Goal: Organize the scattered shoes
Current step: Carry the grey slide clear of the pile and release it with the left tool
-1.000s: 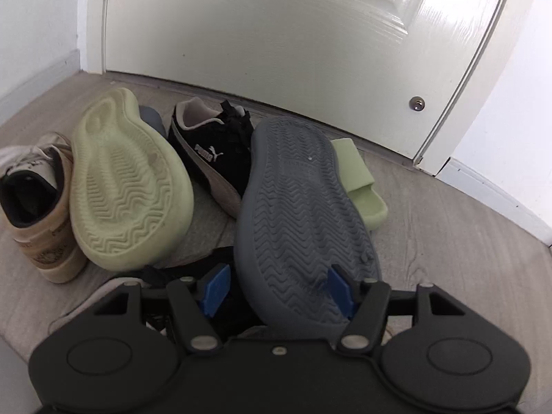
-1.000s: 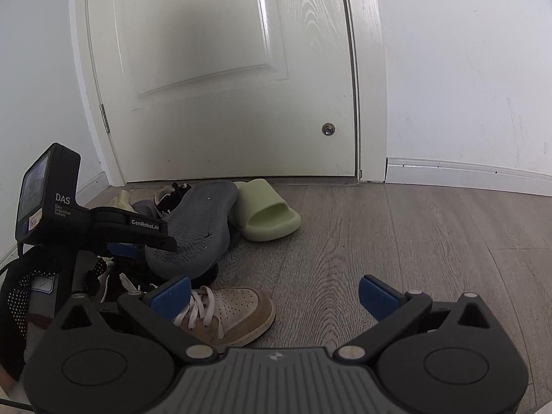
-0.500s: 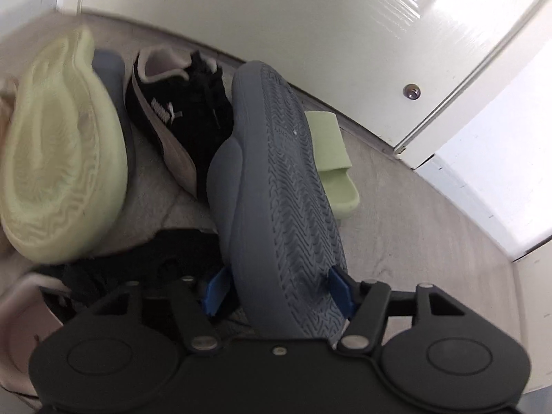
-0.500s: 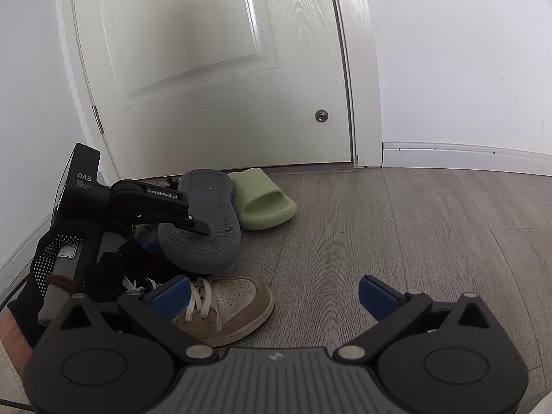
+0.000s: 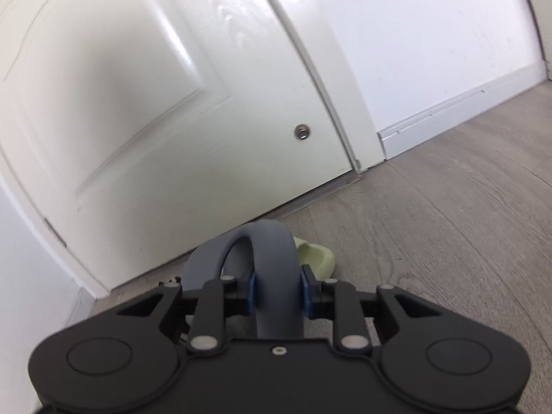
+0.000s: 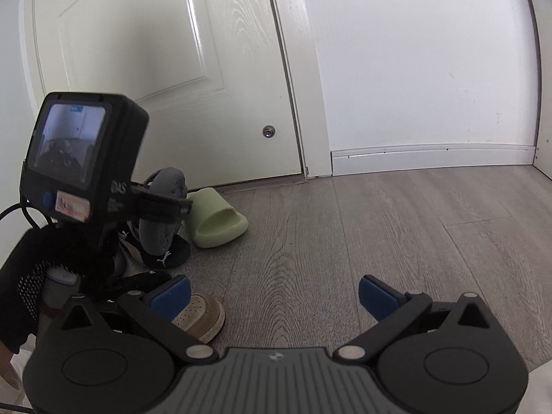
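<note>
A grey slide sandal (image 5: 272, 248) stands on edge between the blue pads of my left gripper (image 5: 278, 291), whose jaws are closing and pinch its sole. The right wrist view shows the same grey slide (image 6: 162, 227) raised above the pile in the left gripper (image 6: 172, 207), which a black-gloved hand (image 6: 34, 276) carries. Just behind it a pale green slide (image 6: 217, 219) lies on the floor. My right gripper (image 6: 274, 296) is open above bare floor, with a tan sneaker (image 6: 200, 317) beside its left finger. A black Puma sneaker (image 6: 165, 258) lies under the grey slide.
The white door (image 6: 138, 69) with a small round metal fitting (image 6: 269, 131) closes off the back. A white baseboard (image 6: 431, 158) runs along the wall to the right. Grey wood floor (image 6: 379, 224) stretches to the right of the shoes.
The left gripper has lifted the grey slide out of the pile, rolled it onto its edge, swung right toward the door frame, and narrowed its jaws. The right gripper shifted slightly.
</note>
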